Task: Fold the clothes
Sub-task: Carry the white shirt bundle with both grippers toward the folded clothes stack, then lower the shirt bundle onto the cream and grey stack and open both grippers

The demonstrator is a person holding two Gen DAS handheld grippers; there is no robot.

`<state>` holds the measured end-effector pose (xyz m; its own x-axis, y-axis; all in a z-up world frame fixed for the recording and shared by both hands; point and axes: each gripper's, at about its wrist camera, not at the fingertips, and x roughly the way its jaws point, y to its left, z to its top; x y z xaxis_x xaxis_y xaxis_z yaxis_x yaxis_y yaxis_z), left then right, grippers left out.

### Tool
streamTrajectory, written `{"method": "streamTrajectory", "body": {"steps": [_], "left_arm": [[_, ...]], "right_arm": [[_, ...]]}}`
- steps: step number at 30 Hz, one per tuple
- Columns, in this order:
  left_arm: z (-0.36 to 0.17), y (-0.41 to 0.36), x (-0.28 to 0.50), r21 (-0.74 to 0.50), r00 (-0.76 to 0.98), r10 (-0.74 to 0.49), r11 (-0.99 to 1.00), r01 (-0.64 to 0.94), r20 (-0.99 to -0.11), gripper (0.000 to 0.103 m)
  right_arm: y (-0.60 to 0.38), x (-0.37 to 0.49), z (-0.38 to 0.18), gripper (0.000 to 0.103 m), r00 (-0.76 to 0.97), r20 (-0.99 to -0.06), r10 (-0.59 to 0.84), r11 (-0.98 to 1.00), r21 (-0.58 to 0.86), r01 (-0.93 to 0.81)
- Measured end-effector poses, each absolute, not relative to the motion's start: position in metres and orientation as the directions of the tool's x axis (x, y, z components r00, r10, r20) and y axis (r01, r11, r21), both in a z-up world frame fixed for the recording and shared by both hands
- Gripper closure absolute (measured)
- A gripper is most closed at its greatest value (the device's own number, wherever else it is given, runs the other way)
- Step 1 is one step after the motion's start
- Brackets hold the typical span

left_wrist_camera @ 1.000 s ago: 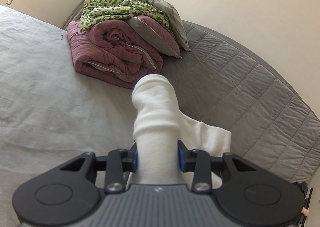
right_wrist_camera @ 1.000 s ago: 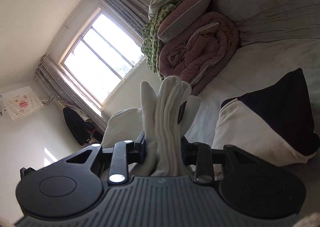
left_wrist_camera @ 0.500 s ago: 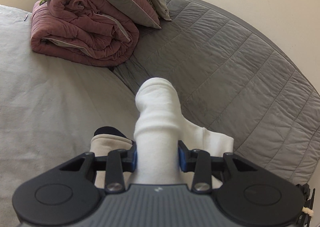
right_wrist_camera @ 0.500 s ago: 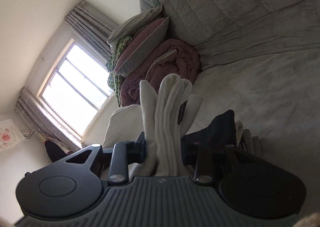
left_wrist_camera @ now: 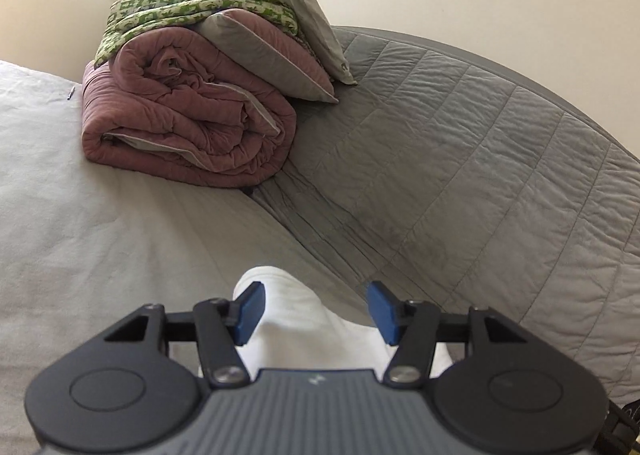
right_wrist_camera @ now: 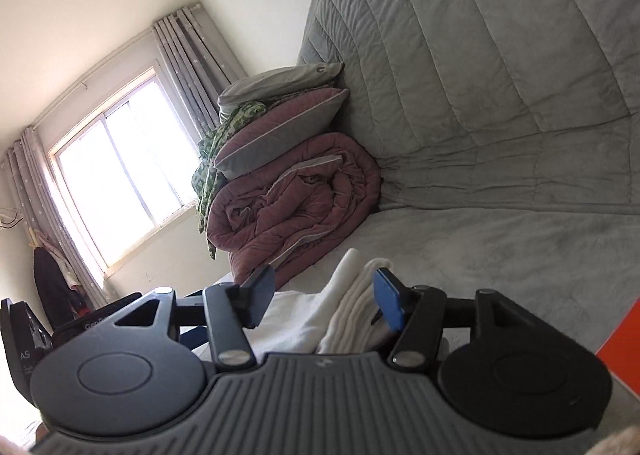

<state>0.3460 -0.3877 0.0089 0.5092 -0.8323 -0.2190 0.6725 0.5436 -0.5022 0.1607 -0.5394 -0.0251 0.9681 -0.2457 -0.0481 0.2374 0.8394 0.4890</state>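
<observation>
Left gripper (left_wrist_camera: 316, 309): was opening, blue pads (left_wrist_camera: 249, 313) stood apart from the cloth, no grip seen.
White garment (left_wrist_camera: 308, 319): lay between the left jaws, on the bed sheet (left_wrist_camera: 80, 247), near the foot of the quilted headboard (left_wrist_camera: 480, 175); rounded folded end pointed forward.
Right gripper (right_wrist_camera: 324, 301): was opening, jaws stood wide; no pressing on the cloth.
White garment, right view (right_wrist_camera: 352, 311): folded layers stood close against the blue right pad (right_wrist_camera: 388, 305), well apart from the dark left pad; cannot tell if touching.
Pink duvet (left_wrist_camera: 184, 119): was rolled on the sheet, against the headboard.
Pillows (left_wrist_camera: 276, 51): were stacked on the duvet, leaning on the headboard.
Green patterned cloth (left_wrist_camera: 180, 11): lay on top of the pile.
Window (right_wrist_camera: 116, 183): was bright, with grey curtains (right_wrist_camera: 188, 55) at both sides.
Orange object (right_wrist_camera: 624, 331): was at the right edge; kind not clear.
</observation>
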Motion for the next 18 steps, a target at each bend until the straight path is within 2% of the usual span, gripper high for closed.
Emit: {"method": "streamTrajectory", "body": {"steps": [2,4,7,11,14,18], "left_arm": [[0.006,-0.395,0.341,-0.477,0.495,-0.84,0.537,0.696,-0.223,0.052],[0.002,-0.403,0.336,-0.448,0.483,-0.844,0.534,0.717,-0.232,0.053],[-0.007,-0.409,0.331,-0.41,0.49,-0.84,0.542,0.733,-0.235,0.053],[-0.019,-0.411,0.328,-0.399,0.495,-0.84,0.541,0.74,-0.223,0.052],[-0.03,-0.412,0.323,-0.392,0.495,-0.845,0.533,0.749,-0.204,0.055],[-0.03,-0.415,0.316,-0.343,0.515,-0.833,0.554,0.759,-0.205,0.054]], "right_arm": [[-0.528,0.159,-0.02,0.056,0.97,0.007,-0.244,0.888,0.403,0.22],[-0.516,0.159,-0.017,0.073,0.974,0.045,-0.222,0.93,0.31,0.198],[-0.511,0.173,-0.024,0.088,0.982,-0.007,-0.188,0.959,0.215,0.185],[-0.519,0.194,-0.038,0.094,0.958,-0.174,-0.227,0.961,0.118,0.25],[-0.533,0.201,-0.043,0.095,0.936,-0.292,-0.198,0.959,0.141,0.247],[-0.533,0.196,-0.052,0.095,0.932,-0.313,-0.185,0.959,0.148,0.241]]}}
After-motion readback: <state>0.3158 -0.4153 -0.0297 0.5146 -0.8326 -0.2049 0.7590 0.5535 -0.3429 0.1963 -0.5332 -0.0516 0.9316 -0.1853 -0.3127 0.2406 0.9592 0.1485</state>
